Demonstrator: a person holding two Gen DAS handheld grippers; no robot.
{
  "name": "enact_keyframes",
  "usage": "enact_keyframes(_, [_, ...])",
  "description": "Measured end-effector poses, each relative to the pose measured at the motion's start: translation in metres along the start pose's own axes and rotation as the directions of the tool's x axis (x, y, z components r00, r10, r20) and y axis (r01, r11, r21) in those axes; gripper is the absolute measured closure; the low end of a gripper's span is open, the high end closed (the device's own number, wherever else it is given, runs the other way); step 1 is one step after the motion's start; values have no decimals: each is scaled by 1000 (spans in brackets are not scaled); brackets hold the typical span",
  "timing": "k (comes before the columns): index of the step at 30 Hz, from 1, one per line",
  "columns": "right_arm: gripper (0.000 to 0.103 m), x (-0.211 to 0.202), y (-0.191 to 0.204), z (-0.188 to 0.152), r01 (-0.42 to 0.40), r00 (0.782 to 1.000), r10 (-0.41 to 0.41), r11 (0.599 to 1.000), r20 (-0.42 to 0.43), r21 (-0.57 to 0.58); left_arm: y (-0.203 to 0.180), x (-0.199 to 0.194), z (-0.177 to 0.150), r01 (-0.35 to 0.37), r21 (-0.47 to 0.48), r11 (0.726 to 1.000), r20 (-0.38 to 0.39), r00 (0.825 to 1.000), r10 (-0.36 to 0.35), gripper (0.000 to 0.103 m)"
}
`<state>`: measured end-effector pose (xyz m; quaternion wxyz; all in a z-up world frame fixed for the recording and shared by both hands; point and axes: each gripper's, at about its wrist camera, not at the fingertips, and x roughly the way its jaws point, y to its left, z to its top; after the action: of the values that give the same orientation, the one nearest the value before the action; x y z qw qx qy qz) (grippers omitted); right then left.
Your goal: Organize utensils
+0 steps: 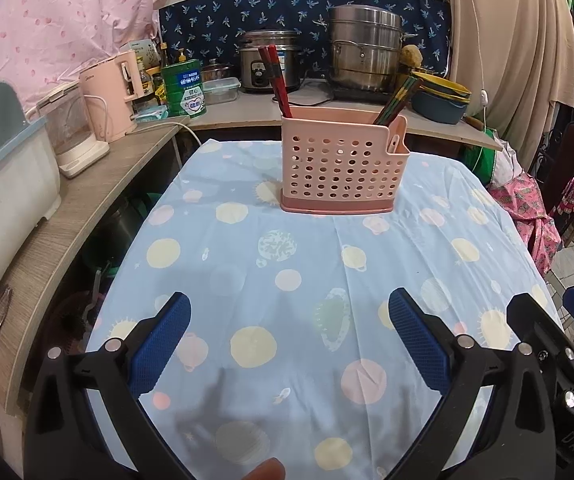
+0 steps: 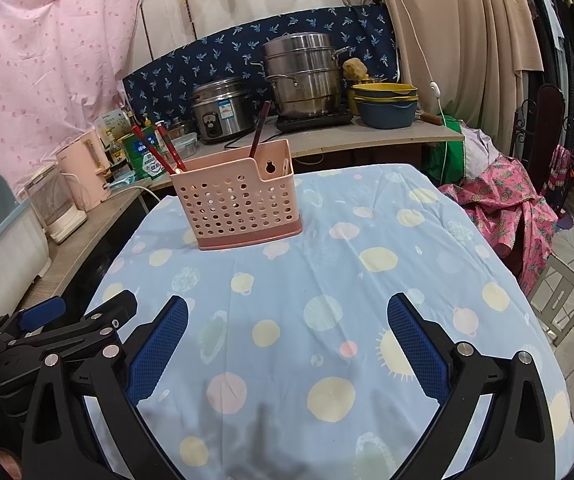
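Observation:
A pink perforated utensil holder [image 1: 341,168] stands upright at the far end of the table; it also shows in the right wrist view [image 2: 239,210]. Red and dark chopsticks [image 1: 277,80] stick out of its left side, and dark patterned chopsticks [image 1: 397,100] out of its right side. In the right wrist view red chopsticks [image 2: 155,152] lean left and a dark one [image 2: 259,128] stands behind. My left gripper [image 1: 289,312] is open and empty over the near table. My right gripper [image 2: 287,316] is open and empty beside it. The right gripper's body [image 1: 559,344] shows in the left wrist view.
The table wears a blue cloth with planets [image 1: 287,264]. A shelf [image 1: 87,184] at left holds a pink kettle [image 1: 111,92] and a white container. Behind stand a rice cooker [image 1: 271,60], a steel steamer pot [image 1: 363,48] and stacked bowls [image 1: 441,96]. Clothes hang at right.

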<state>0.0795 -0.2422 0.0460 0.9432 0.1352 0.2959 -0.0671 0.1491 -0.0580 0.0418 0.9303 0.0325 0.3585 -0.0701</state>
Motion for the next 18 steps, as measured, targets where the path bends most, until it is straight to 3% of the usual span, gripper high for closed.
enact_keyframes(18, [7, 1, -4, -2, 17, 1000, -17, 1000, 3, -12, 4, -3, 0, -24, 5, 1000, 4, 1000, 24, 8])
